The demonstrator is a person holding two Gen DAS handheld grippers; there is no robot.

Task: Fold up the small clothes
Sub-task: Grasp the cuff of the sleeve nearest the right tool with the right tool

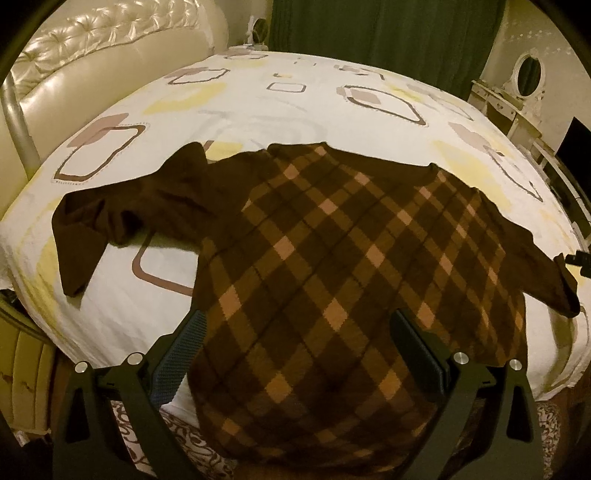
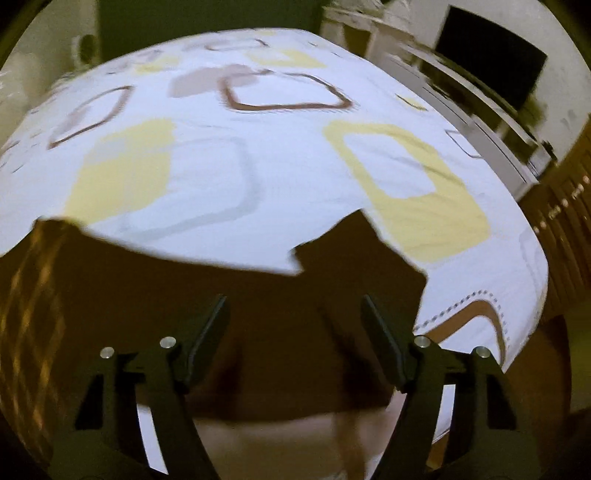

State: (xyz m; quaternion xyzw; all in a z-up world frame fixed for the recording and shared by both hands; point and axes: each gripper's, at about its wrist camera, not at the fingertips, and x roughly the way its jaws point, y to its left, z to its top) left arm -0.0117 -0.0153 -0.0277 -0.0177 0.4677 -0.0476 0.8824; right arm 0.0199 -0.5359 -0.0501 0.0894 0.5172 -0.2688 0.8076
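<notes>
Your left tongs stand wide, one finger at each side of the sweater's lower body, nothing pinched between them; the hem end runs under them toward you, so they seem placed to take or steady that near edge. Your right tongs are also apart, over plain dark cloth with no pad pressing on it; whether they touch the fabric you cannot tell, for that view is smeared with blur.

The sweater, brown with a tan diamond check, lies spread flat on the bed, over the near side of the patterned sheet; one sleeve is thrown out to the left with its cuff hanging toward the near edge, the other sleeve runs off to the right. Laid open like this it looks ready for its first fold, none made yet; the sleeves would likely go in first.

The left view gives you the whole garment, both sleeves, the padded headboard and the green curtain behind; the right view shows only the dark sleeve end and a sliver of check at its left edge, but brings the dark screen beside the bed far closer.
</notes>
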